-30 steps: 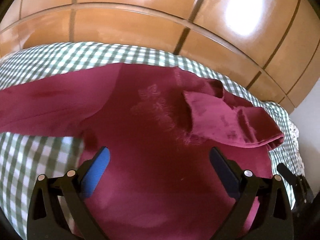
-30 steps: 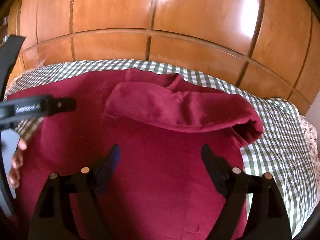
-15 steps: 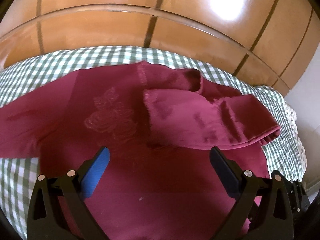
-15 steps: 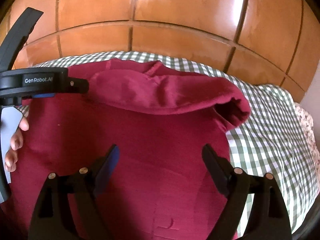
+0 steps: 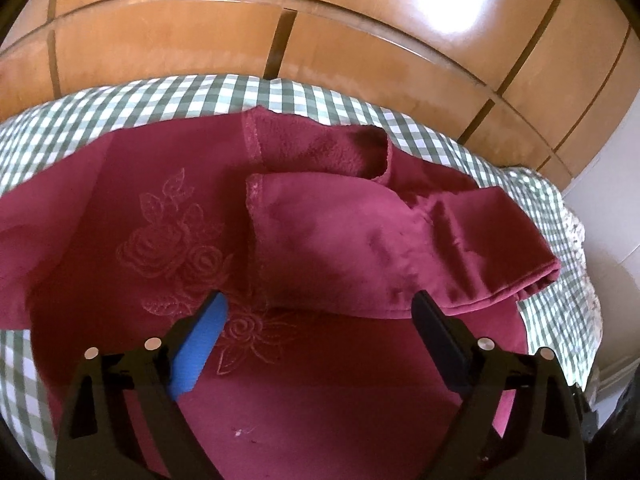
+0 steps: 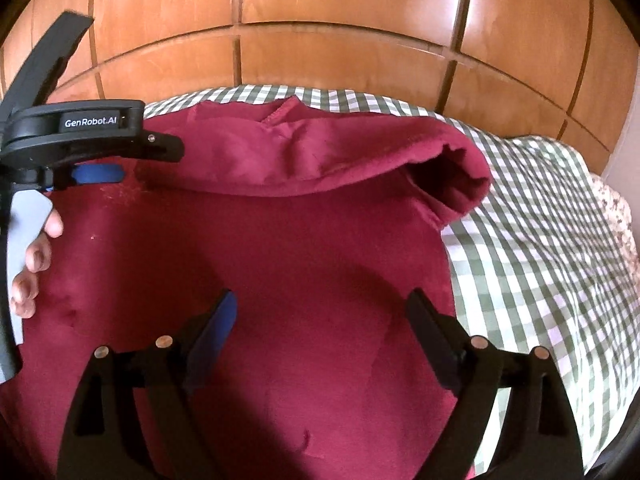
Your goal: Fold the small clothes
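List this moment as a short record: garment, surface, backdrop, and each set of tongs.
garment: dark red top, lying flat, rose embroidery on the front
sleeve: one sleeve folded across the chest
surface: green-and-white checked cloth
backdrop: wooden panels
left tongs: over the top, jaws closing, nothing pressed between them
right tongs: open above the top, gripping nothing
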